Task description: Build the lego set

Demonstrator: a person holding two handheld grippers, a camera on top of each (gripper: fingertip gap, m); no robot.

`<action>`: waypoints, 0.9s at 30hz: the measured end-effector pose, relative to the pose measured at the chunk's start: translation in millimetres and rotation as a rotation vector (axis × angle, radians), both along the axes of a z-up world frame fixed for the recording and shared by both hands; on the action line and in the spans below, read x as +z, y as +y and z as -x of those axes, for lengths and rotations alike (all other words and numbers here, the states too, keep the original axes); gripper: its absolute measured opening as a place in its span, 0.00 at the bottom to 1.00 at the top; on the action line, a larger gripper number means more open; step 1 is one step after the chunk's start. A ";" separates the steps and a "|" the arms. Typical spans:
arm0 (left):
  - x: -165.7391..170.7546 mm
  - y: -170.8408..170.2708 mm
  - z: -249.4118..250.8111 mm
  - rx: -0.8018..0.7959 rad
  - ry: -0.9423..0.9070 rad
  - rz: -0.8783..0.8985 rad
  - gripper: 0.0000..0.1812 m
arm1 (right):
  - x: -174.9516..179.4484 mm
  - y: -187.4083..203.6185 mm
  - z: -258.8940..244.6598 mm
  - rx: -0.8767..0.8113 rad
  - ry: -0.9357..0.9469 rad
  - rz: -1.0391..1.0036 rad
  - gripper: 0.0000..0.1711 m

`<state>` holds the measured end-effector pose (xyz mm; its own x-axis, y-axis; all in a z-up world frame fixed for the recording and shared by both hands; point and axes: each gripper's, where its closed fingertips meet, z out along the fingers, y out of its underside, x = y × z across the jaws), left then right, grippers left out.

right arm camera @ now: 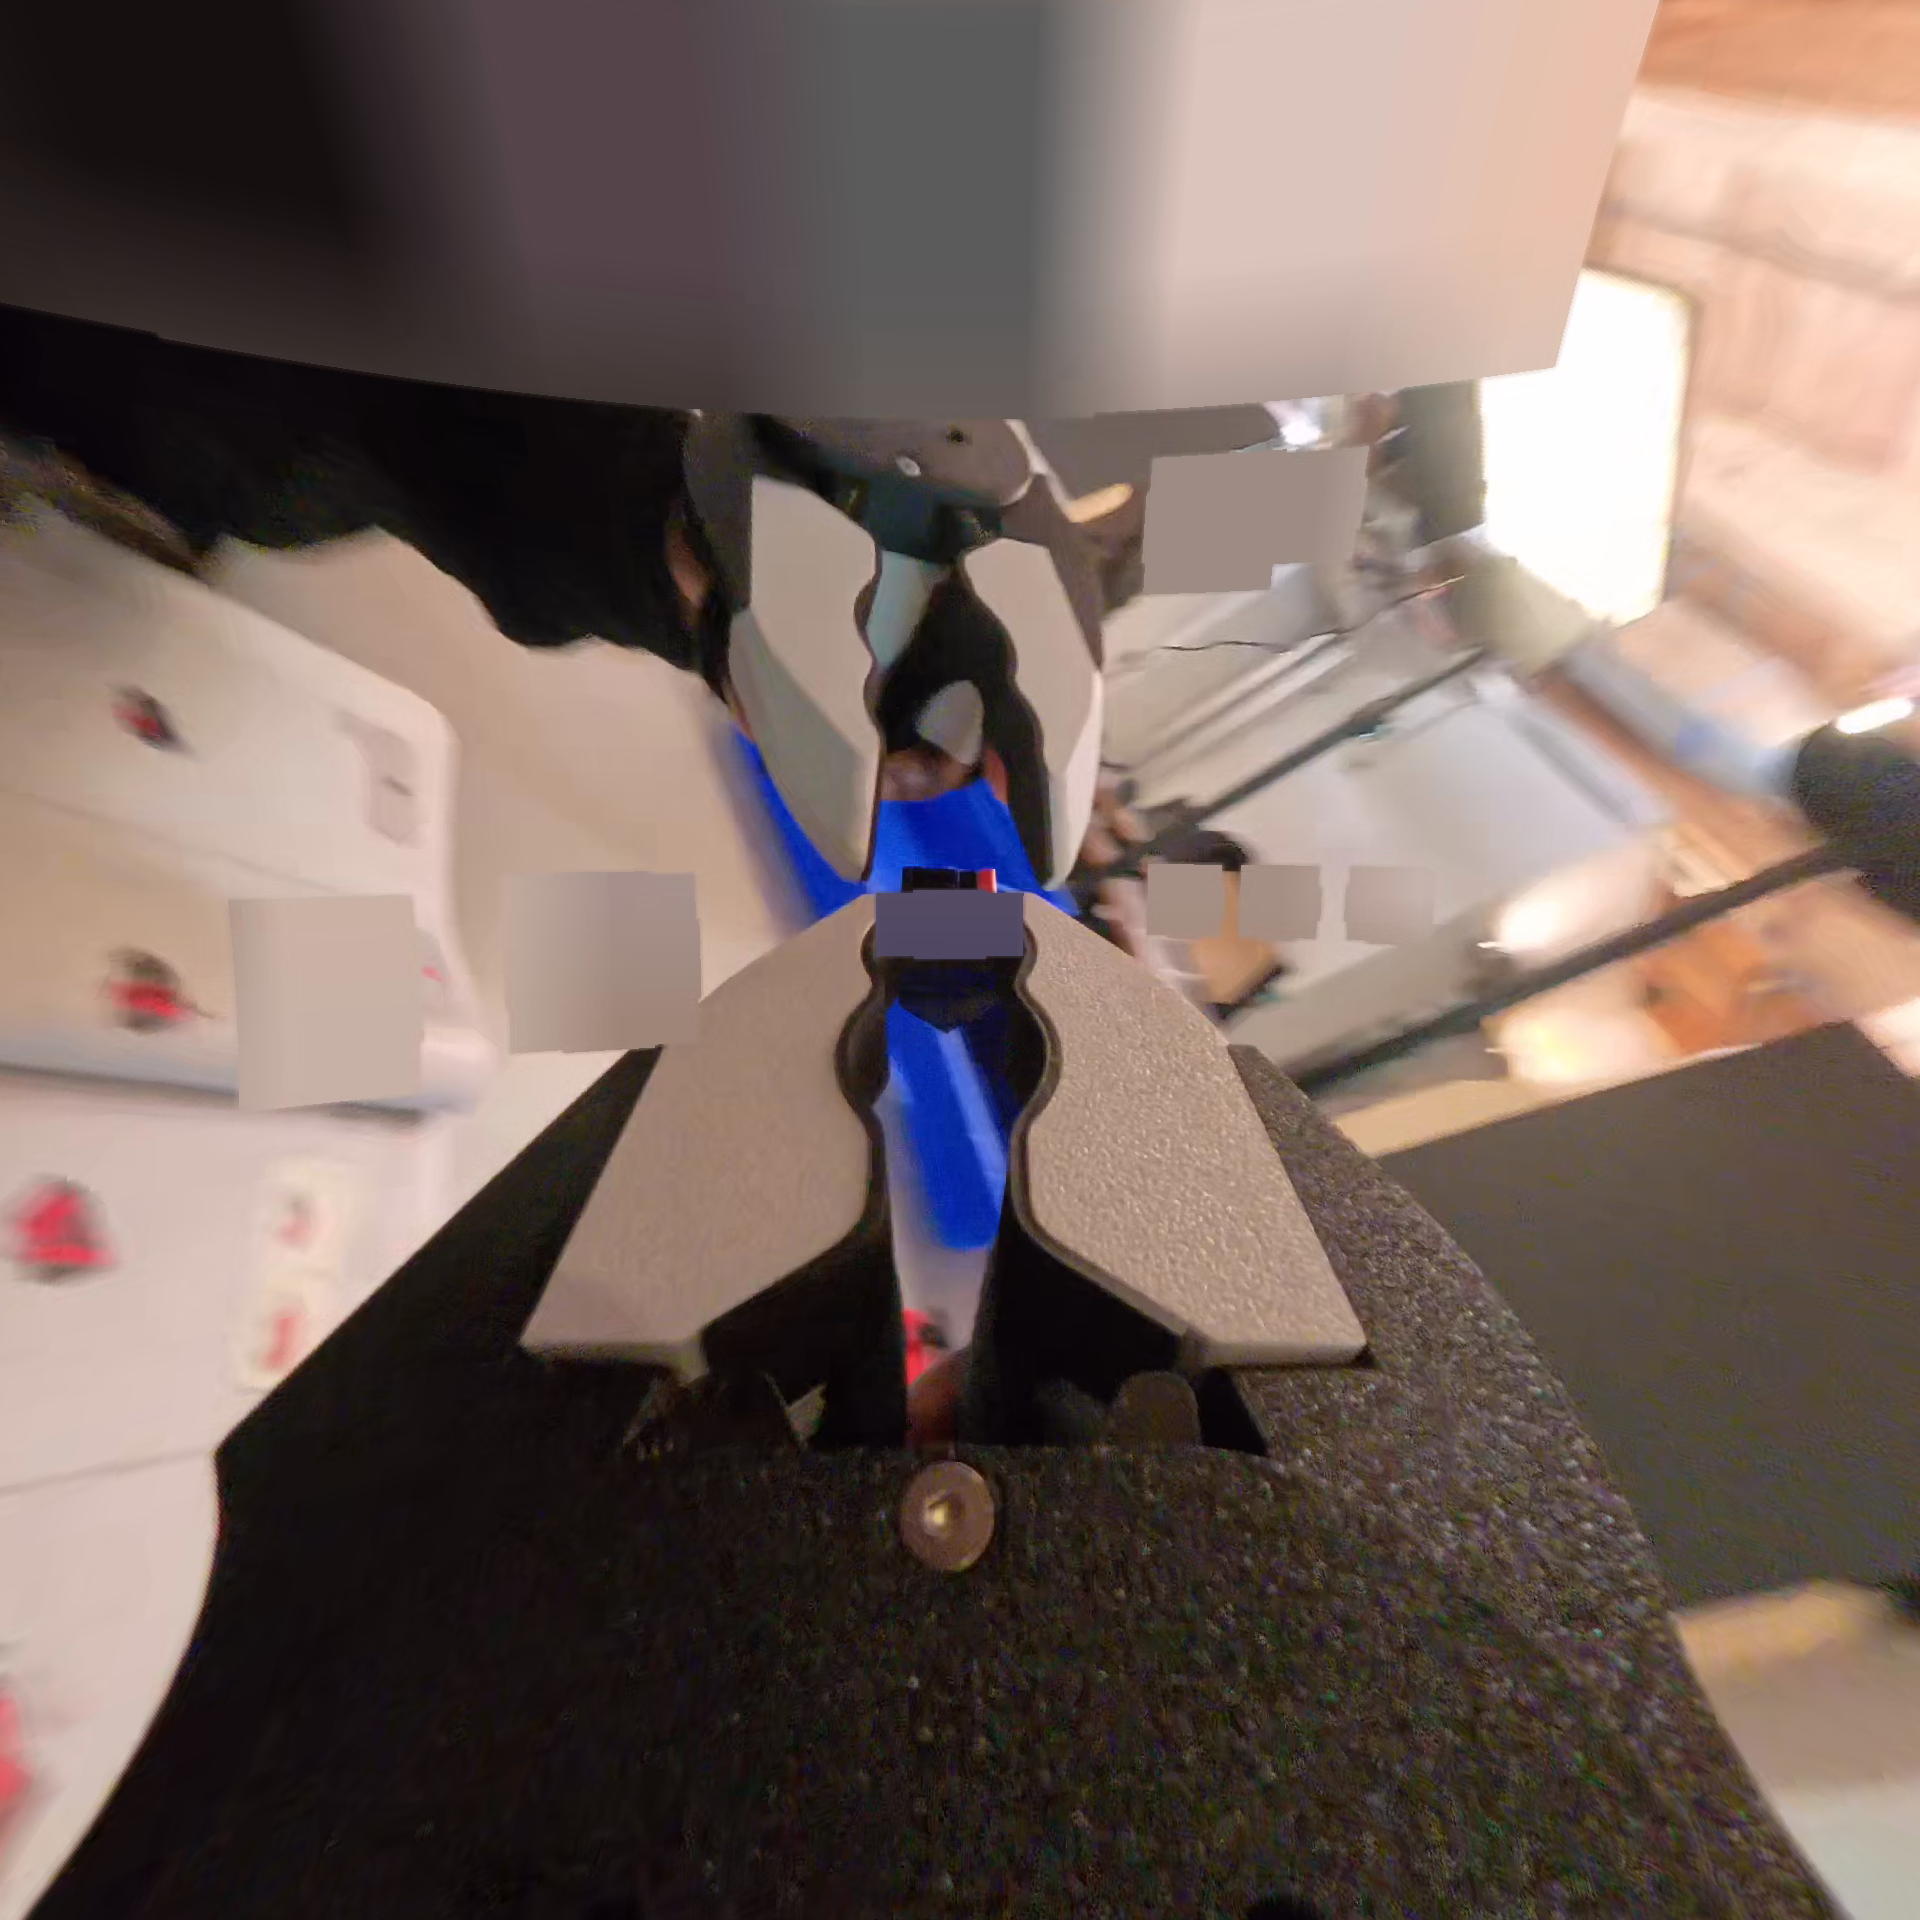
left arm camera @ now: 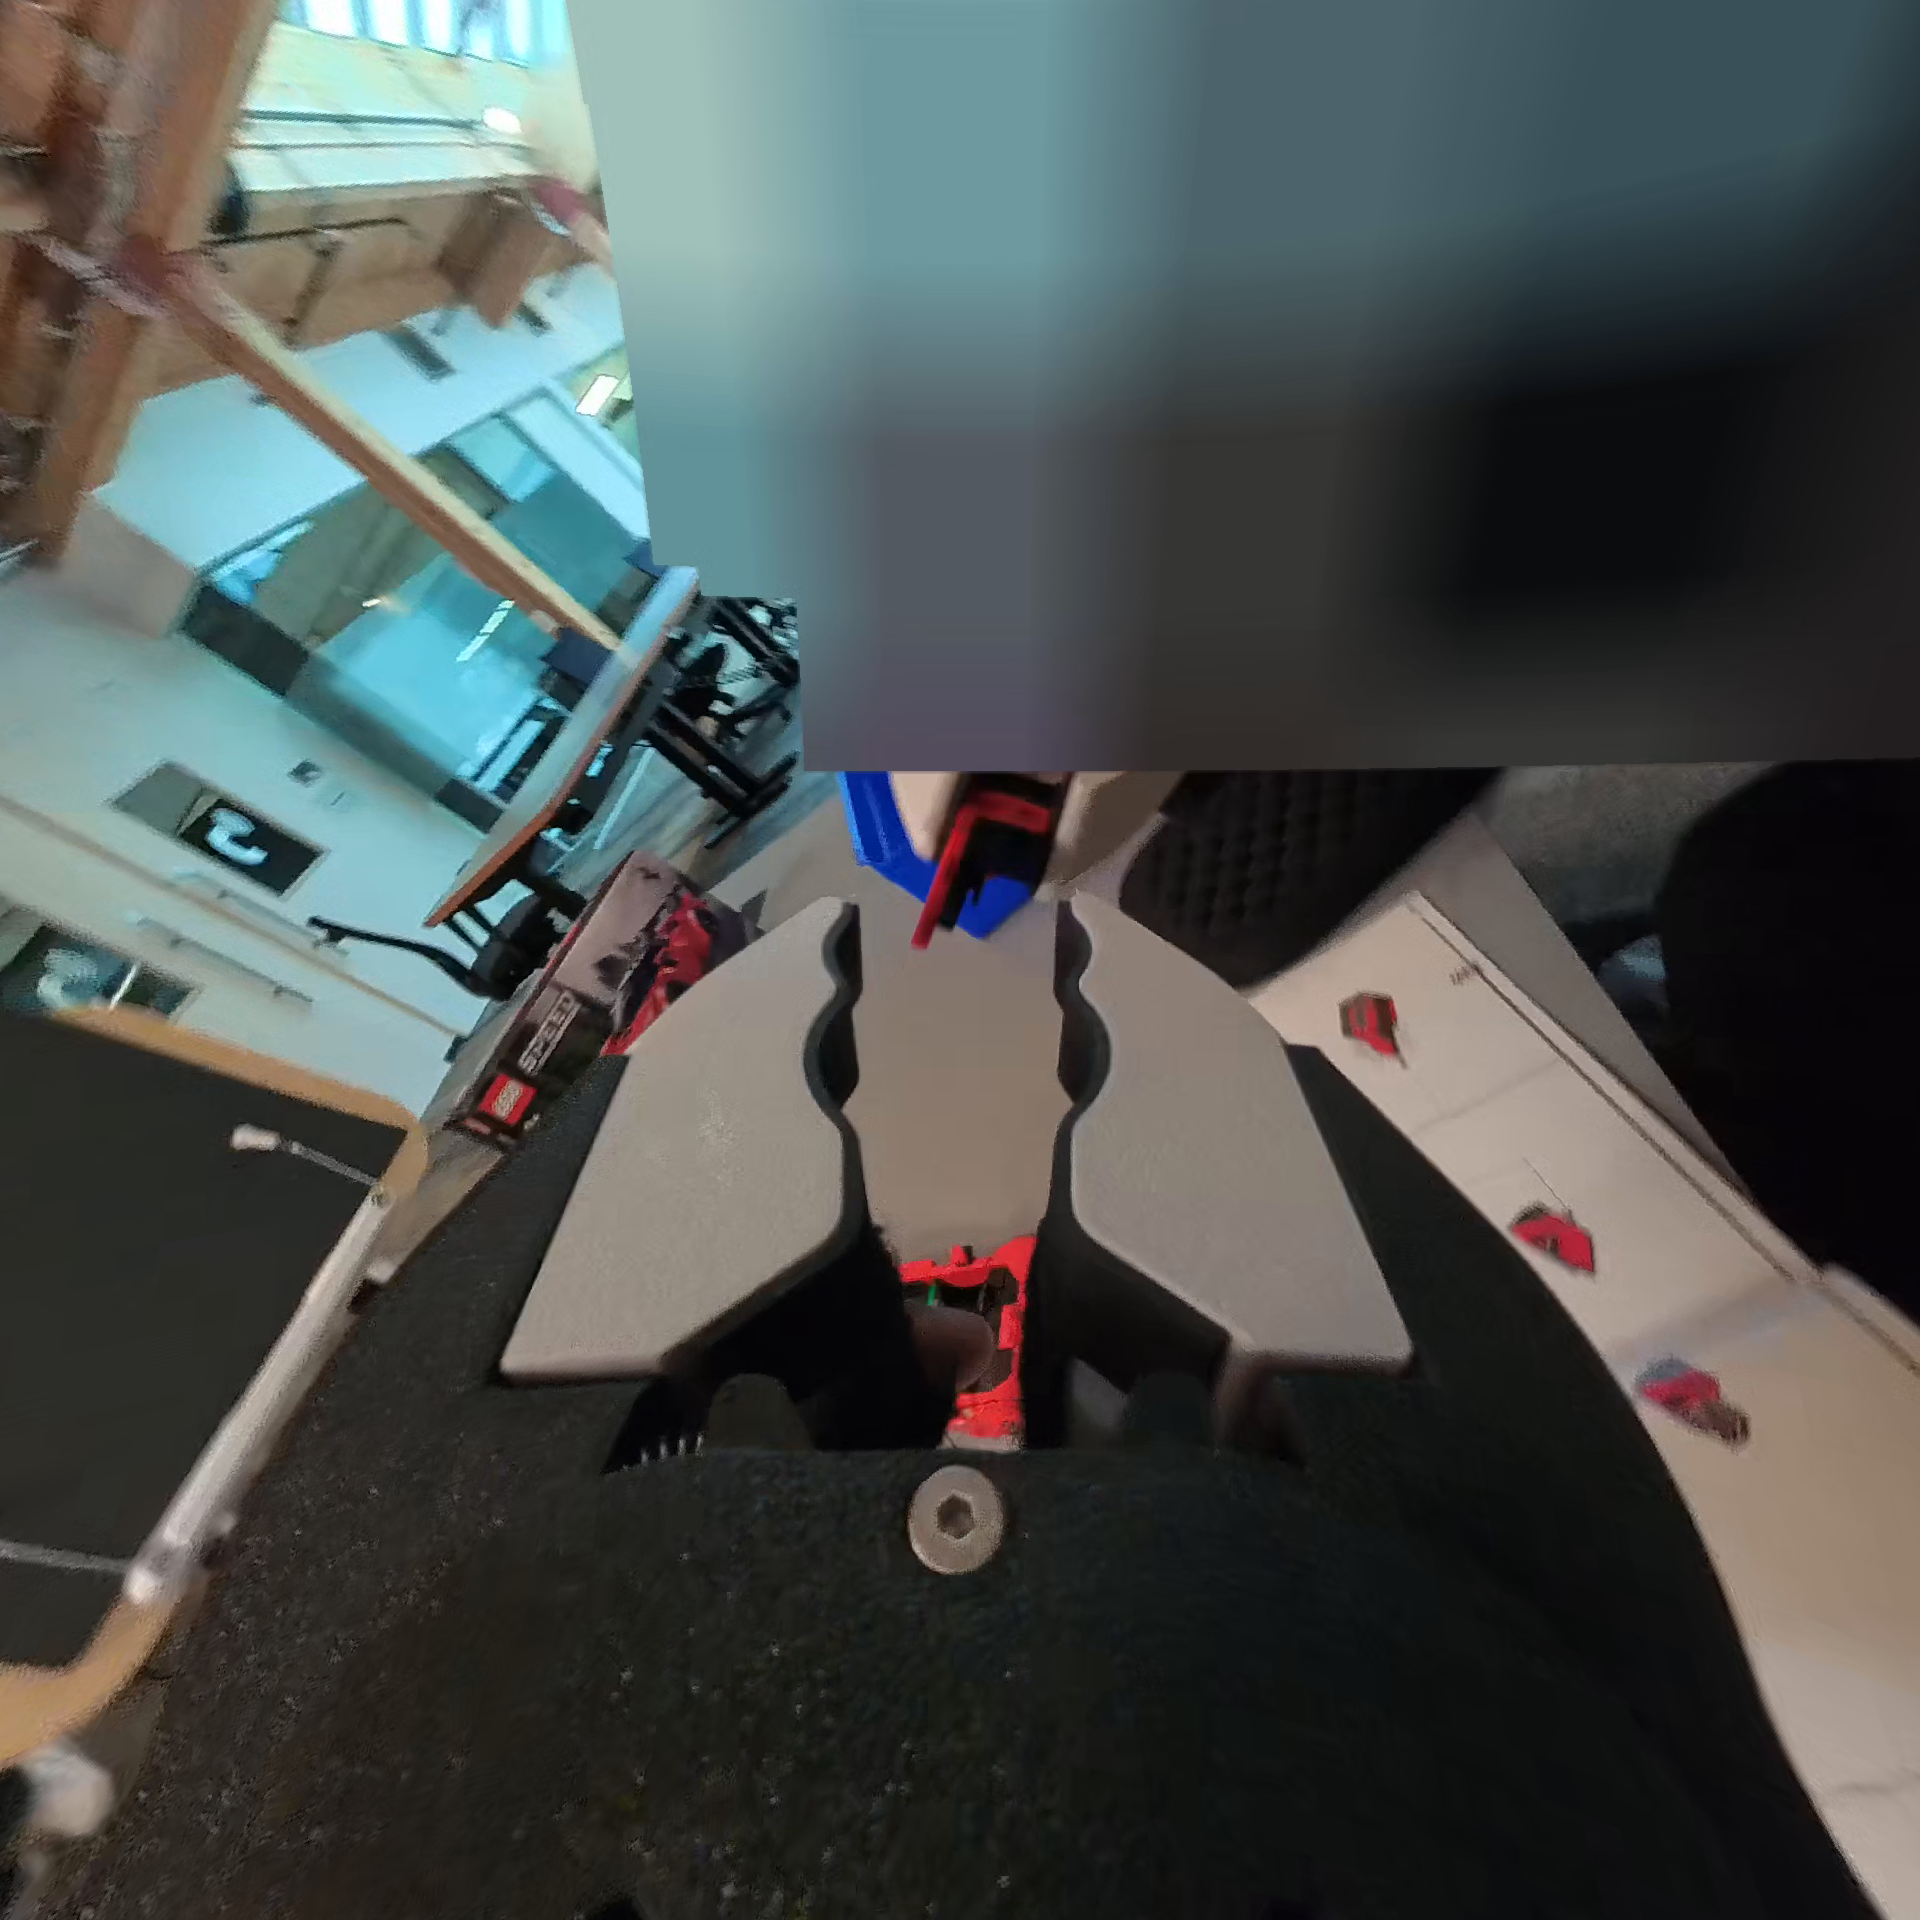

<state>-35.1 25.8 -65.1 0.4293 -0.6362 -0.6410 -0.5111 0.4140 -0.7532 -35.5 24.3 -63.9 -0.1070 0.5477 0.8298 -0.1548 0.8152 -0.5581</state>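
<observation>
Lego assembly (left arm camera: 977,857) of red and black bricks sits beyond the tips of the left gripper (left arm camera: 958,920) in the left wrist view, with a blue piece (left arm camera: 883,831) behind and under it. A thin red strip runs down its near edge, slanting from upper right to lower left, so its long axis lies roughly along the line of the fingers, its low end pointing toward the camera. The left gripper's grey fingers (left arm camera: 717,1132) stand moderately apart and nothing lies between their tips; the bricks are just past them, not touching as far as the blur allows. More red brickwork (left arm camera: 977,1340) shows down in the gap near the gripper's base.

In the right wrist view the right gripper (right arm camera: 948,914) has its jaws narrowed onto a small dark piece (right arm camera: 940,881) with a red end; a mosaic patch covers most of the contact, so I cannot tell whether it is truly clamped. That piece lies crosswise, left to right, across the tips. Blue plastic (right arm camera: 940,1122) runs away lengthwise under the gap. The other gripper (right arm camera: 914,665) faces in from the far side, tips down toward the same spot.

White instruction sheets (left arm camera: 1558,1195) with red pictures lie to the right in the left view, and a lego box (left arm camera: 613,997) stands to the far left
</observation>
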 end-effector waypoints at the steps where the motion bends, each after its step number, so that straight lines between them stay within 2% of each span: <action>1: 3.8 1.9 5.5 0.024 -0.084 0.016 0.20 | 3.1 1.8 -0.9 -0.055 0.053 -0.109 0.10; 3: 5.8 3.0 12.1 0.016 -0.321 0.139 0.27 | 7.2 -0.4 -1.8 -0.130 0.129 -0.283 0.10; 6: -3.7 -5.3 2.3 -0.144 -0.615 0.442 0.29 | 9.4 -10.7 -1.6 -0.166 0.203 -0.431 0.10; 8: -7.4 -15.4 -8.9 -0.282 -0.692 0.553 0.19 | 8.0 -18.8 -0.9 -0.166 0.238 -0.511 0.10; 11: -6.2 -18.6 -12.8 -0.342 -0.726 0.541 0.13 | -0.6 -24.1 1.8 -0.153 0.225 -0.560 0.10; 14: -10.0 -22.5 -16.0 -0.353 -0.665 0.509 0.10 | -5.6 -27.0 2.5 -0.133 0.221 -0.563 0.10; 19: -16.5 -22.7 -13.3 -0.335 -0.617 0.443 0.09 | -13.8 -26.7 7.8 -0.118 0.236 -0.559 0.11; 21: -17.8 -21.3 -8.5 -0.319 -0.610 0.385 0.09 | -17.4 -18.8 10.7 -0.134 0.201 -0.461 0.25; 24: -23.8 -12.4 7.5 -0.188 -0.509 0.182 0.09 | -28.6 -5.8 9.6 -0.078 0.077 -0.172 0.26; 25: -26.6 -9.8 13.0 -0.137 -0.446 0.088 0.09 | -34.2 1.1 10.0 -0.047 -0.001 0.018 0.25; 27: -33.1 -4.7 22.1 -0.035 -0.302 -0.090 0.09 | -39.2 6.8 11.1 0.099 -0.177 0.572 0.34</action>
<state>-57.2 21.1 -98.2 0.5877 -0.6002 -0.5425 -0.2547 0.4992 -0.8282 -46.7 31.1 -103.1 -0.2904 0.8820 0.3711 -0.0792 0.3643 -0.9279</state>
